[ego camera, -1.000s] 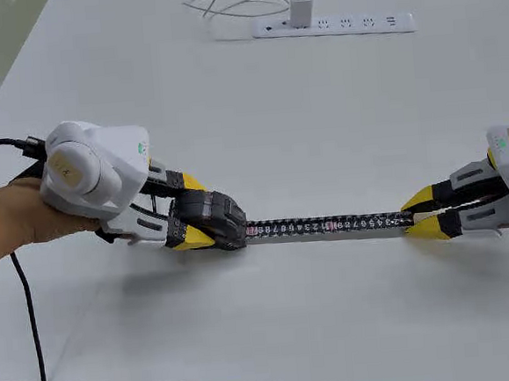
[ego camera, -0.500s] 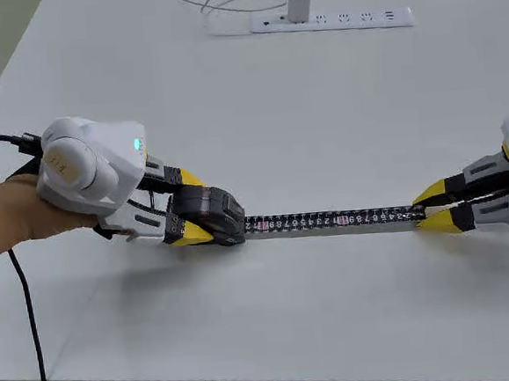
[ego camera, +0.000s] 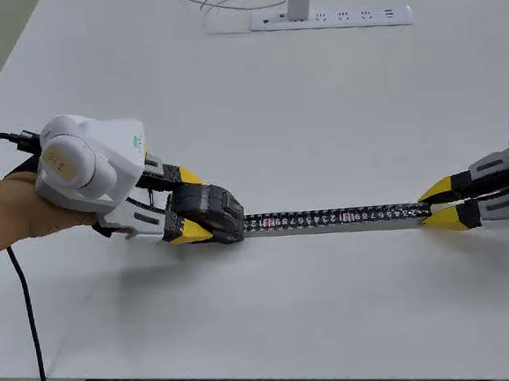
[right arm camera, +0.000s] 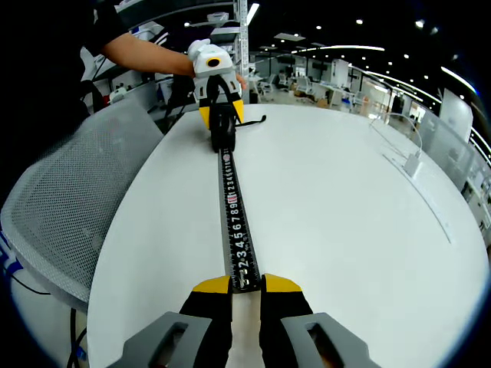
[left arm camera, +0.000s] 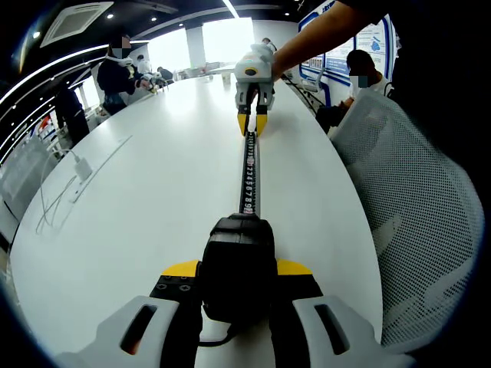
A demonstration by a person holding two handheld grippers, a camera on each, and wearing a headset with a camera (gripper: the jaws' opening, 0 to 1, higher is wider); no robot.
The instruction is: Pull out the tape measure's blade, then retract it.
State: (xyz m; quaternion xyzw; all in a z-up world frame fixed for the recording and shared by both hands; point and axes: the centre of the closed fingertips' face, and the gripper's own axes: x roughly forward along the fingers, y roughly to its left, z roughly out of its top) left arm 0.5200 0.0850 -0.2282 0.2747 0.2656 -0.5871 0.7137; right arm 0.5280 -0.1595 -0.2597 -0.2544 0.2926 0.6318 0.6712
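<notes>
A black tape measure case rests on the white table, clamped between the yellow-tipped jaws of my left gripper. In the left gripper view the case sits between the jaws of that gripper. Its black blade with white numbers runs out flat to the right along the table. My right gripper is shut on the blade's end. In the right gripper view the blade leads from my right gripper away to the case.
A white power strip with a charger and white cables lies at the table's far edge. A black cable trails from the left gripper over the near left edge. A mesh chair stands beside the table.
My right gripper has drawn further to the right with the blade's end, so more blade is out. The left gripper and case have stayed nearly in place.
</notes>
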